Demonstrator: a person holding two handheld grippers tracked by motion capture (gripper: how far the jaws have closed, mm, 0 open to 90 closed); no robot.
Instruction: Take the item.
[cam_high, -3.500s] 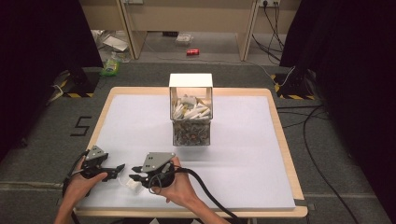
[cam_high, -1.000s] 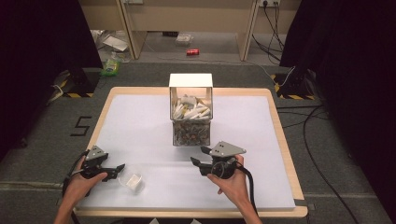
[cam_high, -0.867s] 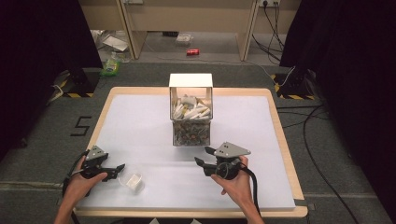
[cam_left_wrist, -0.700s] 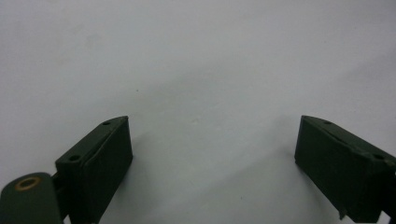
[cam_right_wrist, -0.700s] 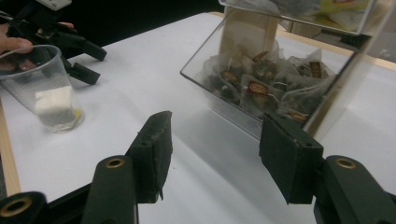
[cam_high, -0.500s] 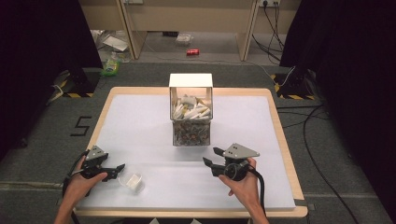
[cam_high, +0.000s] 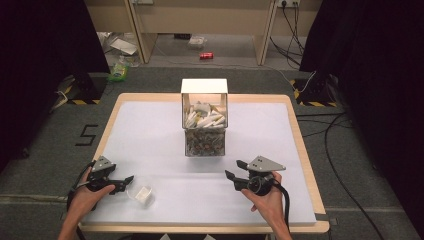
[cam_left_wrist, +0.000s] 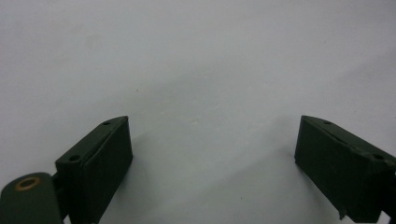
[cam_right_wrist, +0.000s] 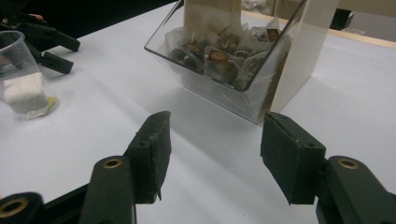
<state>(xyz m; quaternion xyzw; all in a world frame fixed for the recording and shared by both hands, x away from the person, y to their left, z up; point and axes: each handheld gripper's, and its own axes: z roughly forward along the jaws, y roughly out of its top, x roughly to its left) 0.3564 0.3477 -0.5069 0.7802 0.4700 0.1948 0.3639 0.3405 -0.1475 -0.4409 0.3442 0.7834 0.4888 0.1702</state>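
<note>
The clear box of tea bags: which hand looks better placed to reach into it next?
Probably the right. The right gripper is open, empty, and points toward the clear box. The left gripper sits farther off, beside the plastic cup, facing bare table.

Bright even overhead light on table (cam_high: 150, 145); dark surroundings; soft shadows; close views slightly blurred.

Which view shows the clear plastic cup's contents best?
The right gripper view: the cup is close, with a white packet visible inside. The high view shows the cup small beside the left gripper.
</note>
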